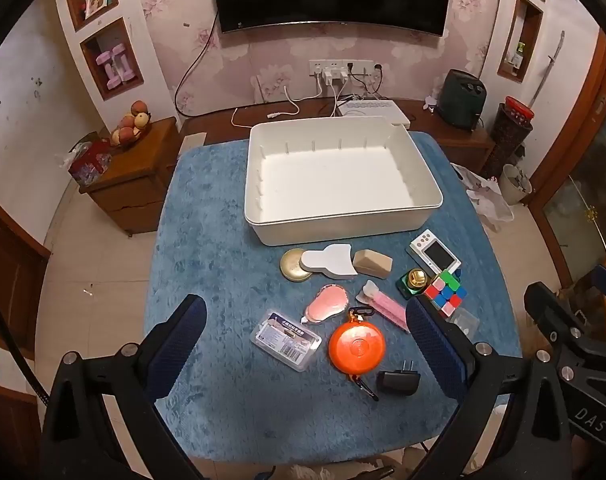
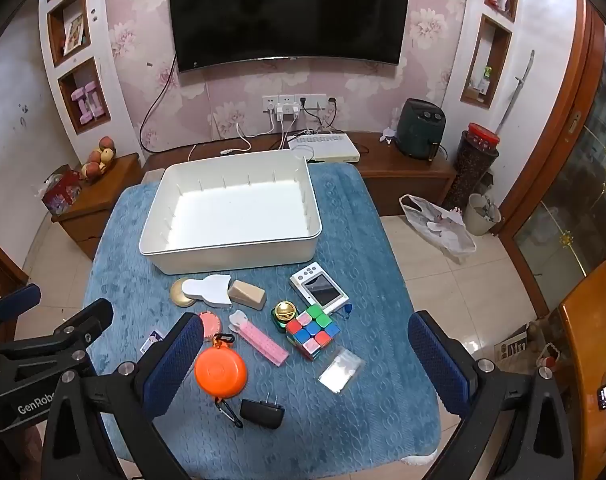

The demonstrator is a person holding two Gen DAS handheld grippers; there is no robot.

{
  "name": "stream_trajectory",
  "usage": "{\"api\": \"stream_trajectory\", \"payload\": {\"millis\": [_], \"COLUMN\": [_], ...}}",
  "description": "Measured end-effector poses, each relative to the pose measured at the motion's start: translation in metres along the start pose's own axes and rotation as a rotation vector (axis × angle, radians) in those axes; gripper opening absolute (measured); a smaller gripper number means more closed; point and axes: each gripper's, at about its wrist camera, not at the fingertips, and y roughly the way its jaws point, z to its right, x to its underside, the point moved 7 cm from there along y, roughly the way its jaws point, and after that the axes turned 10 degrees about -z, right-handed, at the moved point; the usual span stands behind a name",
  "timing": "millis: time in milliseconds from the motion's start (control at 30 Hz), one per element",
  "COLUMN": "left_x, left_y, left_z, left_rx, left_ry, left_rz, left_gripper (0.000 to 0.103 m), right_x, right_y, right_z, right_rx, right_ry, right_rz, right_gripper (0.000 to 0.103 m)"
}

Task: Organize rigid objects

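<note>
An empty white bin point(image 1: 263, 216) point(image 2: 231, 252) stands at the far side of the blue-covered table point(image 1: 207, 248). In front of it lie several small things: an orange round case point(image 1: 357, 347) point(image 2: 220, 372), a black plug point(image 1: 398, 382) point(image 2: 261, 413), a colour cube point(image 1: 446, 293) point(image 2: 313, 331), a pink strip point(image 1: 386, 306) point(image 2: 259, 340), a white device point(image 1: 435, 257) point(image 2: 319, 289), a tan block point(image 1: 373, 263) point(image 2: 247, 295), a clear box point(image 1: 285, 339). My left gripper point(image 1: 307, 344) hovers open above them. My right gripper point(image 2: 307, 356) also hangs open, holding nothing.
A wooden side cabinet point(image 1: 135, 176) with a fruit bowl stands left of the table. A TV bench with cables and a white box point(image 2: 323, 150) runs behind. A plastic bag point(image 2: 439, 224) and a bin sit on the floor at right.
</note>
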Motion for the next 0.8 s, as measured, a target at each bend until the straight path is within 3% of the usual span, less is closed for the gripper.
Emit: {"api": "stream_trajectory", "payload": {"millis": [333, 800], "left_x": [0.0, 0.002], "left_y": [0.008, 0.013], "left_z": [-0.001, -0.006], "left_rx": [0.048, 0.052], "left_ry": [-0.012, -0.007], "left_rz": [-0.036, -0.047], "left_gripper": [0.1, 0.1], "right_x": [-0.001, -0.005], "right_y": [0.0, 0.006], "right_z": [0.0, -0.017], "right_rx": [-0.006, -0.002], "right_ry": [0.001, -0.007], "right_rz": [0.005, 0.007], "right_gripper": [0.102, 0.102]}}
